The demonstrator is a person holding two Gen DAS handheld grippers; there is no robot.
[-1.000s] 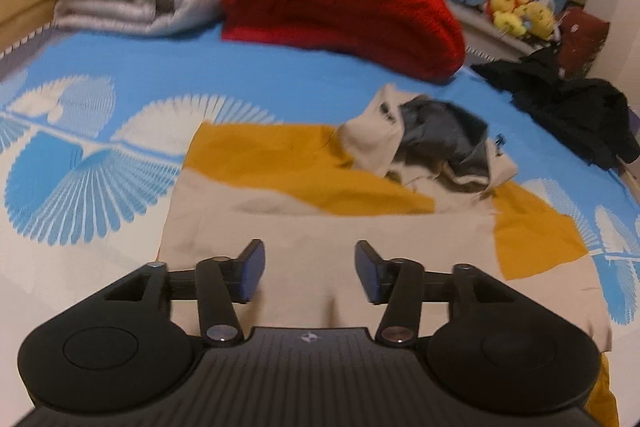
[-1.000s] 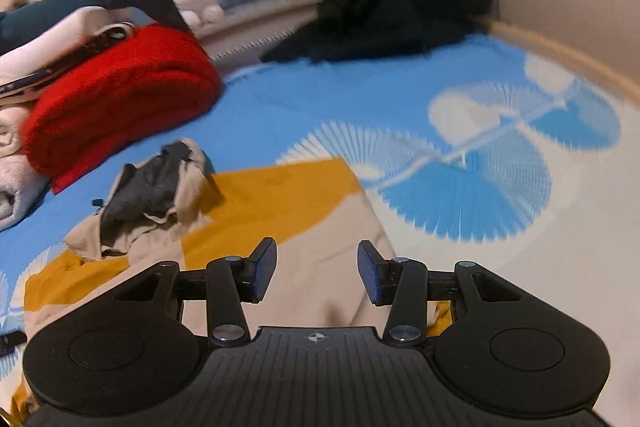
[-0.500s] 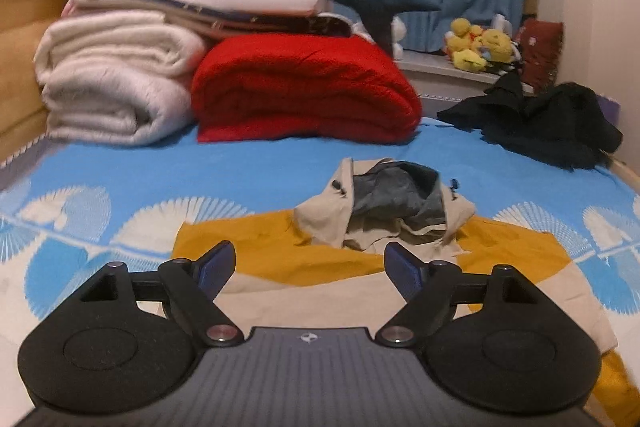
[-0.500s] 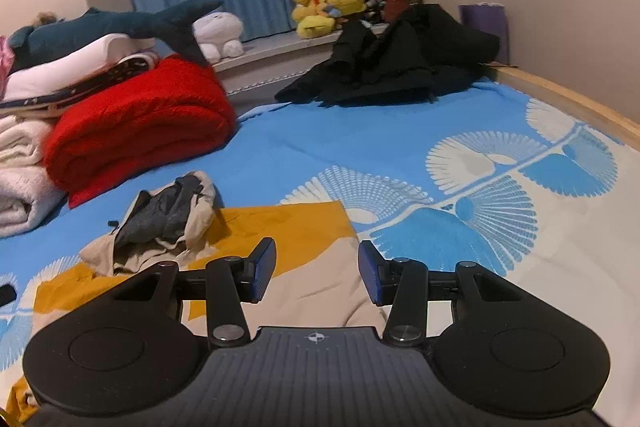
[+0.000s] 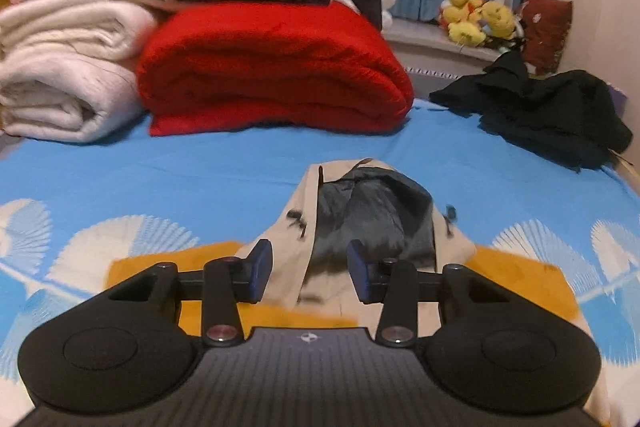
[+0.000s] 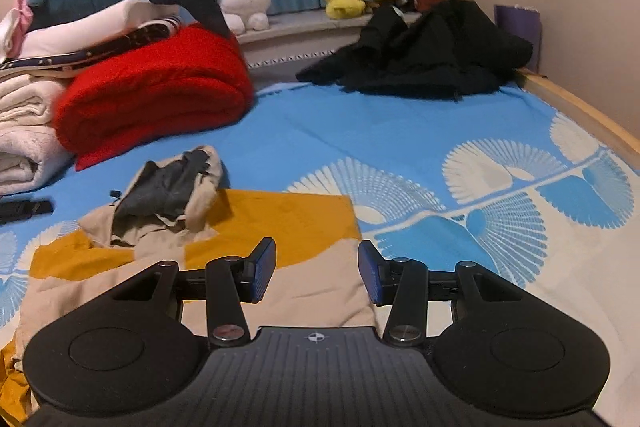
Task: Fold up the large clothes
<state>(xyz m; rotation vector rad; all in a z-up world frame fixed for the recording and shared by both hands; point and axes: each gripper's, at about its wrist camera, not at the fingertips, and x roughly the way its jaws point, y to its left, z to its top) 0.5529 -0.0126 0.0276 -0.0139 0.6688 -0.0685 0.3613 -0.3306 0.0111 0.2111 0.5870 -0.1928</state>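
Both grippers held above a jacket on the bed.
The left gripper and right gripper have jaws parted, holding nothing; the tan-and-yellow jacket lies flat on the blue bedsheet, hood bunched.

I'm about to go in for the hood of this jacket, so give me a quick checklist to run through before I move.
1. left gripper open: ok, nothing between the fingers.
2. right gripper open: ok, also holding nothing.
3. hood in view and uncovered: ok, straight ahead of the left gripper.
4. jacket body flat on the bed: cannot tell, its near part is hidden.
5. black clothes clear of the jacket: ok, far back.
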